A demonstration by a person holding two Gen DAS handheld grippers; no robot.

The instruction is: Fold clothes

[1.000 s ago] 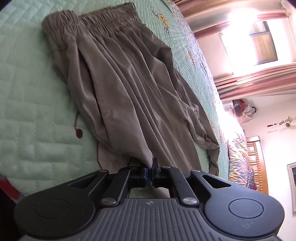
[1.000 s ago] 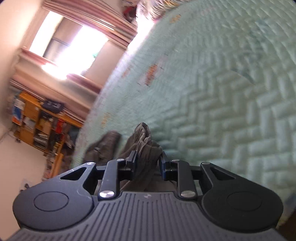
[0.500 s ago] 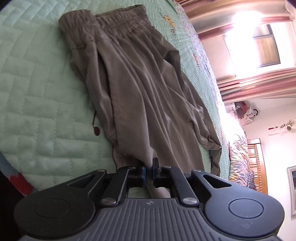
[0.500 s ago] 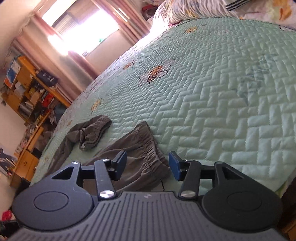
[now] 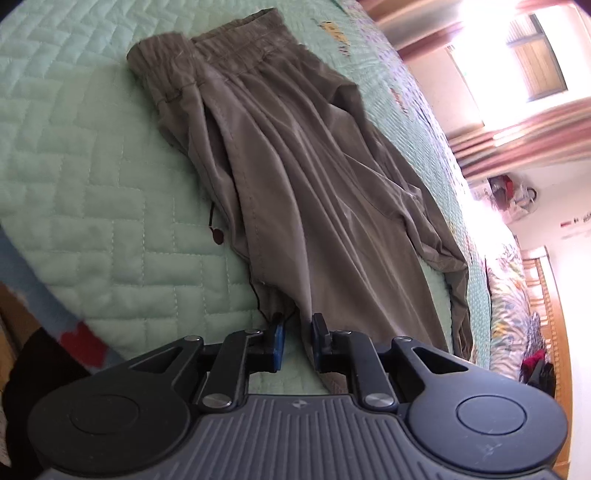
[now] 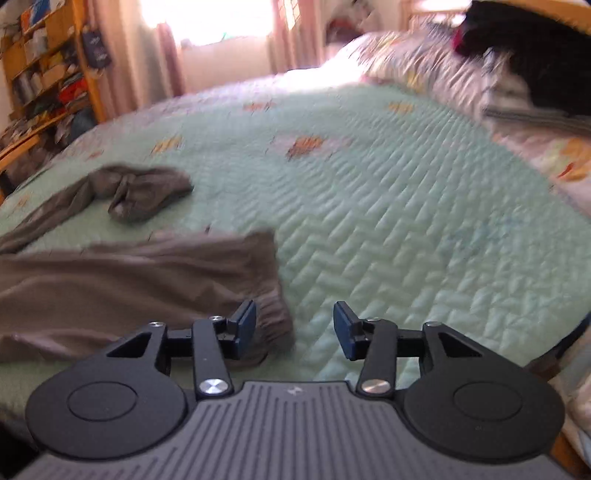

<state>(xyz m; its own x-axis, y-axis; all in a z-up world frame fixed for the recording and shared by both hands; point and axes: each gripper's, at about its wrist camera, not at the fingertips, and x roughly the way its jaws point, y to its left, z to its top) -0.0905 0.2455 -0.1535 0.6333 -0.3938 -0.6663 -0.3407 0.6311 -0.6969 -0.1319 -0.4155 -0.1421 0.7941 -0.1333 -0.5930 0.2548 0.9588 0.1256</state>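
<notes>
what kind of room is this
Most likely a bedroom: a bed under a mint green quilt with patterned pillows at its head, a curtained window, and cluttered wooden shelves beside it.

Both wrist views low, sharing trousers on bed

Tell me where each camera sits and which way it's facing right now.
Left wrist: on the left claw, angled down along the olive trousers from hem toward waistband; only its own open fingers show.
Right wrist: on the right claw, looking across the green quilt toward the window; its open fingers show, nothing between the pads.
Shared: the trousers, quilt and window.
</notes>
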